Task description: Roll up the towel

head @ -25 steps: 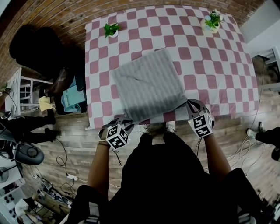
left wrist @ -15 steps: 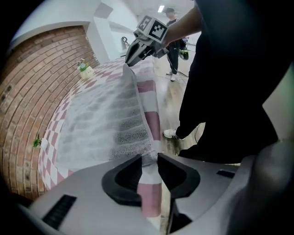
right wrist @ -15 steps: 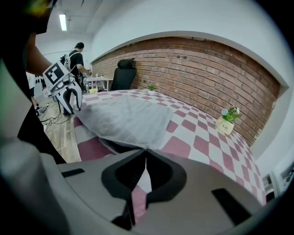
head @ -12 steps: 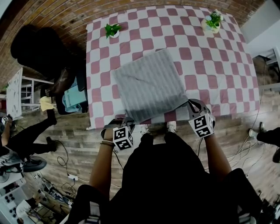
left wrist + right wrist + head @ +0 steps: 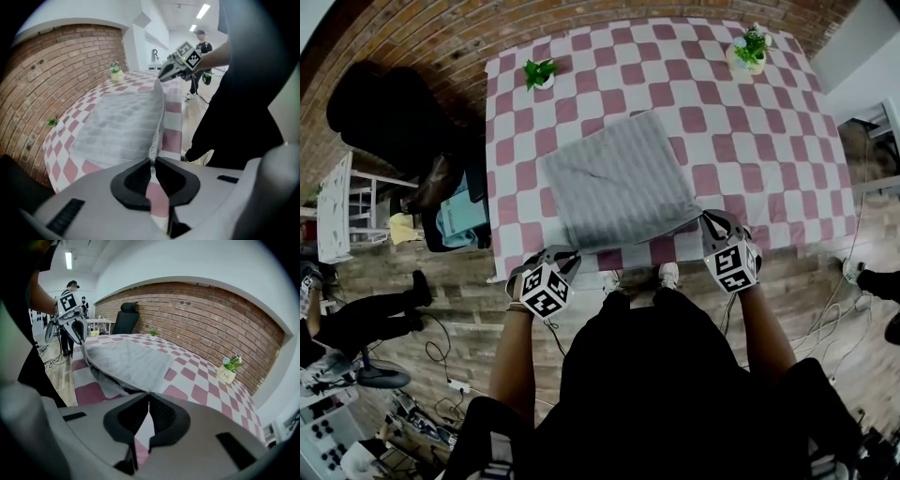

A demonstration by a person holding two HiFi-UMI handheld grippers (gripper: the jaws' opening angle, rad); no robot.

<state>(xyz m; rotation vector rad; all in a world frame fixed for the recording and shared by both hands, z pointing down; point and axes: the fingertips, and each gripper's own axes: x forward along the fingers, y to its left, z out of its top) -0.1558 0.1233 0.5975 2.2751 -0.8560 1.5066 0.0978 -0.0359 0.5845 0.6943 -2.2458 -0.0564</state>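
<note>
Head view, left gripper (image 5: 566, 254) angled down, fingers (image 5: 135, 177) just closing onto towel (image 5: 619, 178) corner, right gripper (image 5: 706, 221) pinching other.

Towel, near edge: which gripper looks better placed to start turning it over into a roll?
Right, marginally. The right gripper is shut tight on the towel's near corner, with the edge lifted. The left gripper has just been closing with the towel's edge between its jaws, so its hold may be less settled.
</note>
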